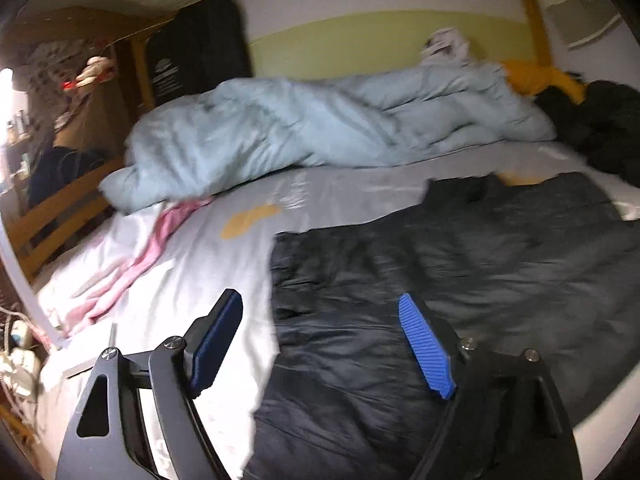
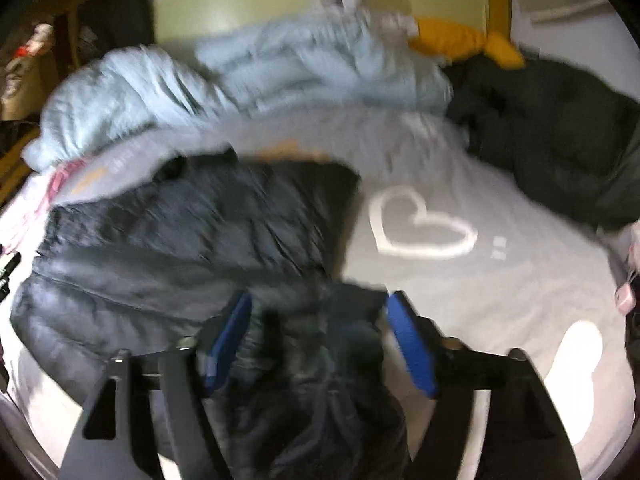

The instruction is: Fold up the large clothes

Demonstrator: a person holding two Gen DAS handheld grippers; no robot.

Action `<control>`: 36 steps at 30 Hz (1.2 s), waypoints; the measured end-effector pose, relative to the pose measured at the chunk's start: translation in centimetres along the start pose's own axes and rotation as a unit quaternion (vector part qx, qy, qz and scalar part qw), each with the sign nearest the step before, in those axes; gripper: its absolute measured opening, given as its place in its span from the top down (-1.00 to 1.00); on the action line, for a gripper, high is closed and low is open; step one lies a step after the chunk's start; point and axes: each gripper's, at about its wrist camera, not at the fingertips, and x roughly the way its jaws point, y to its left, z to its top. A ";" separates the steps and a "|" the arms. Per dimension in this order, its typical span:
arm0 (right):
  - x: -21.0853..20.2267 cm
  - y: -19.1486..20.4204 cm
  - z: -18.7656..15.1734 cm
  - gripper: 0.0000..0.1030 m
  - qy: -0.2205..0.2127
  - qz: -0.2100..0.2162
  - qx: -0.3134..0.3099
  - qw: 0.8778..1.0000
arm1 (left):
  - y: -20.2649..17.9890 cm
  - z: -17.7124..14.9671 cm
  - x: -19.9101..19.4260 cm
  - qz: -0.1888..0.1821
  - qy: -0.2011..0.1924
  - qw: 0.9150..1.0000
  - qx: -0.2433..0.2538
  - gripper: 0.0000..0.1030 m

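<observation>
A large dark puffer jacket (image 1: 460, 280) lies spread on the bed's grey sheet (image 1: 340, 196). My left gripper (image 1: 320, 300) hovers over the jacket's left edge with its blue pads (image 1: 426, 344) wide apart and nothing gripped: open. In the right wrist view the same jacket (image 2: 180, 240) fills the left half, and a bunched part of it (image 2: 316, 340) lies between the fingers of my right gripper (image 2: 320, 298). Those fingers stand wide and the pads (image 2: 412, 344) do not squeeze the fabric. The picture is blurred.
A crumpled light-blue duvet (image 1: 300, 132) runs along the far side by the wall. Black clothes (image 2: 552, 136) and an orange cloth (image 2: 460, 40) are piled at the far right. A pink-and-white cloth (image 1: 132, 264) lies at the left near the wooden bed rail (image 1: 56, 208).
</observation>
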 end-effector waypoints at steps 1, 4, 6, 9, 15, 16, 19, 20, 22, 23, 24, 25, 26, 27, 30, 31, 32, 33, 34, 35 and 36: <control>-1.1 0.4 0.0 -0.48 -0.018 0.004 -0.005 1.000 | -0.2 0.0 -0.6 -0.007 -0.010 1.000 0.001 -0.56; -4.0 1.2 0.0 -0.78 -0.067 0.016 -0.010 0.998 | -0.8 0.1 -2.2 -0.016 -0.037 0.999 0.003 -0.81; -5.4 1.4 -0.1 -0.85 -0.091 0.023 -0.006 0.996 | -1.0 0.4 -3.3 -0.011 -0.046 0.999 -0.009 -0.88; -6.3 1.6 -0.1 -1.00 -0.113 0.034 0.008 0.993 | -0.4 0.7 -4.6 -0.047 -0.056 0.997 -0.037 -0.94; -6.5 2.3 -0.1 -1.00 -0.120 0.028 0.008 0.992 | -0.9 0.7 -5.0 -0.053 -0.064 0.996 -0.027 -0.99; -6.5 2.4 -0.1 -1.00 -0.122 0.026 0.008 0.992 | -1.2 0.6 -4.9 -0.050 -0.061 0.997 -0.022 -0.99; -6.4 3.0 -0.2 -1.00 -0.128 0.029 0.007 0.991 | -2.0 0.2 -4.7 -0.055 -0.053 0.997 -0.008 -0.99; -6.3 3.3 -0.2 -1.00 -0.127 0.034 0.003 0.991 | -2.3 0.1 -4.6 -0.057 -0.052 0.997 -0.002 -0.99; -5.9 4.1 -0.3 -1.00 -0.116 0.044 -0.014 0.992 | -3.2 -0.3 -4.5 -0.070 -0.044 0.996 0.020 -0.99; -5.7 4.6 -0.4 -1.00 -0.110 0.042 -0.024 0.993 | -3.9 -0.5 -4.4 -0.080 -0.035 0.995 0.037 -0.99; -5.4 5.2 -0.6 -1.00 -0.103 0.037 -0.036 0.993 | -4.4 -0.7 -4.4 -0.087 -0.028 0.994 0.052 -0.99; -5.1 5.7 -0.8 -1.00 -0.093 0.035 -0.053 0.994 | -5.1 -1.0 -4.3 -0.092 -0.021 0.993 0.070 -0.99; -4.8 6.3 -1.1 -1.00 -0.084 0.035 -0.071 0.993 | -5.9 -1.3 -4.4 -0.089 -0.019 0.992 0.085 -0.99; -4.6 6.7 -1.4 -1.00 -0.079 0.033 -0.083 0.993 | -6.4 -1.6 -4.5 -0.082 -0.019 0.992 0.097 -0.99; -3.8 8.1 -2.5 -1.00 -0.062 0.010 -0.126 0.990 | -7.6 -2.1 -4.6 -0.080 -0.020 0.989 0.119 -0.99; -3.6 8.4 -2.9 -1.00 -0.057 0.009 -0.132 0.990 | -7.7 -2.2 -4.6 -0.082 -0.018 0.989 0.118 -0.99; -3.4 8.5 -3.1 -1.00 -0.052 0.009 -0.135 0.989 | -7.9 -2.3 -4.5 -0.086 -0.013 0.990 0.115 -0.99; -3.2 8.5 -3.4 -1.00 -0.047 0.008 -0.133 0.990 | -7.9 -2.4 -4.4 -0.090 -0.008 0.990 0.112 -0.99; -3.0 8.5 -3.6 -1.00 -0.043 0.008 -0.130 0.991 | -7.9 -2.5 -4.3 -0.093 -0.001 0.990 0.106 -0.99; -2.9 8.4 -3.8 -1.00 -0.038 0.009 -0.126 0.991 | -7.9 -2.6 -4.1 -0.095 0.004 0.990 0.101 -0.99; -2.8 8.4 -4.0 -1.00 -0.034 0.011 -0.123 0.992 | -7.8 -2.7 -3.9 -0.099 0.011 0.990 0.095 -0.99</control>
